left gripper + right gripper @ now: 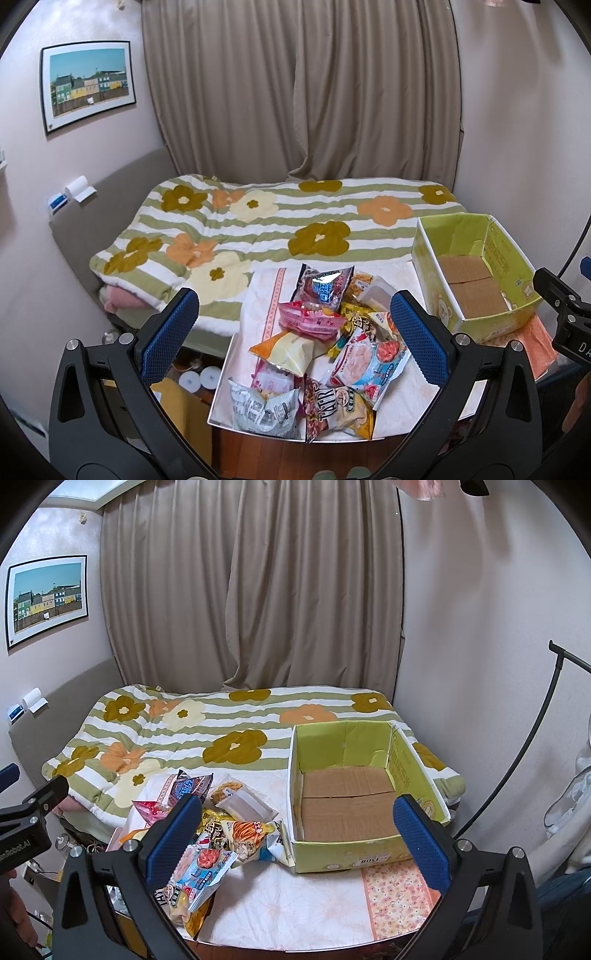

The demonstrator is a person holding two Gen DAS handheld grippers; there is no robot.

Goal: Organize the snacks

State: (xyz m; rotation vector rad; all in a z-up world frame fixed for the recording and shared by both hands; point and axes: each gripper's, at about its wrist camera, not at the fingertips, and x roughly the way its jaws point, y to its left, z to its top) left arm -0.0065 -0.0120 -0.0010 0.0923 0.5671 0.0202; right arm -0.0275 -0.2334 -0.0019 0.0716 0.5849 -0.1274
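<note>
A pile of snack bags [325,343] lies on a table with a white and pink floral cloth [402,402]; it also shows in the right wrist view [221,830]. An empty green cardboard box [476,273] stands at the table's right, seen from closer in the right wrist view [354,794]. My left gripper [295,339] is open and empty, held above and in front of the pile. My right gripper [299,838] is open and empty, held in front of the box, with the pile by its left finger.
A bed with a flower-striped quilt [280,225] lies behind the table, with curtains [303,88] beyond it. A framed picture [88,83] hangs on the left wall. A dark curved stand [532,738] rises at the right. Items sit on the floor [195,380] left of the table.
</note>
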